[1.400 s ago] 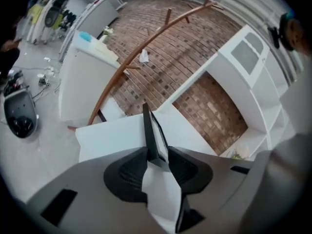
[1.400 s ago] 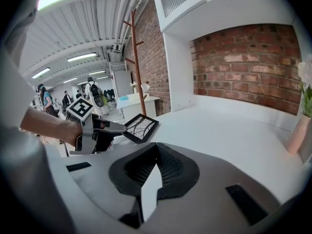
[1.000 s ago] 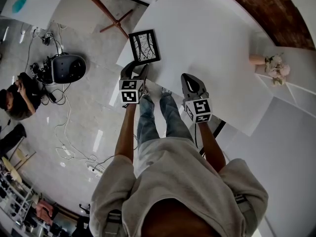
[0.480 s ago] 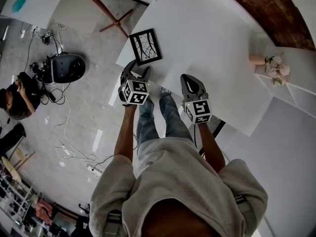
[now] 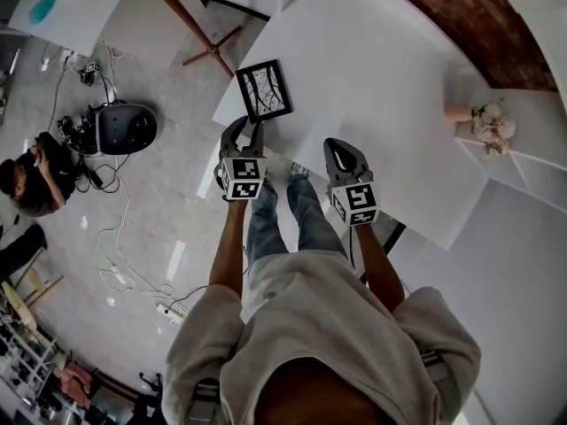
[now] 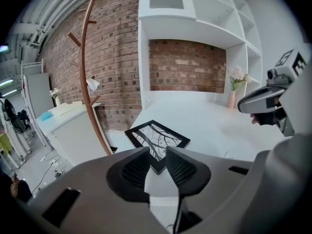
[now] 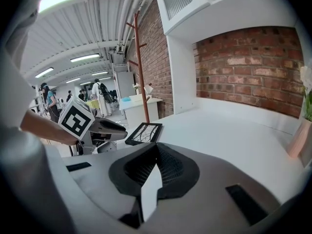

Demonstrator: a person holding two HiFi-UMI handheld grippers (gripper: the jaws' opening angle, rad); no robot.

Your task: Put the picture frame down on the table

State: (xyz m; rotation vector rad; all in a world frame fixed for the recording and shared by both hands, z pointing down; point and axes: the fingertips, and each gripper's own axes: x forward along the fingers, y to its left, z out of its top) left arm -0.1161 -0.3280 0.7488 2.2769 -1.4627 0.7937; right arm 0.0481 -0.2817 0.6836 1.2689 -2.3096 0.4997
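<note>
Picture frame (image 5: 265,89): rectangular, thin black rim, white print w/ dark branching lines, no stand visible. It lies flat on the white surface (image 5: 372,78), just ahead of the left tongs (image 5: 246,129), apart from the tips, one corner pointing back at them. The left tongs have just been closing and now stand narrow, pads not meeting, nothing btwn them; only bare surface and the frame's corner show through the gap. The right tongs (image 5: 344,153) have their tips together and hold nothing; the frame sits ahead of them and off to their left, well apart. Edges: the frame is close to the surface's corner, its left side nr the edge that runs left of the left tongs, w/ a little bare white btwn rim and drop. The left tongs' tips hang about at the near edge; the right tongs reach in over it. Past the left edge is grey floor (image 5: 151,193) w/ cables and a brown coat stand (image 6: 87,82) beside the brick wall (image 6: 187,67). Open room: ahead and right of both tongs the surface is wide and flat, running to the brick back wall; far right of the right tongs a pale vase w/ flowers (image 5: 483,122) stands by the white shelf unit (image 6: 195,13).
</note>
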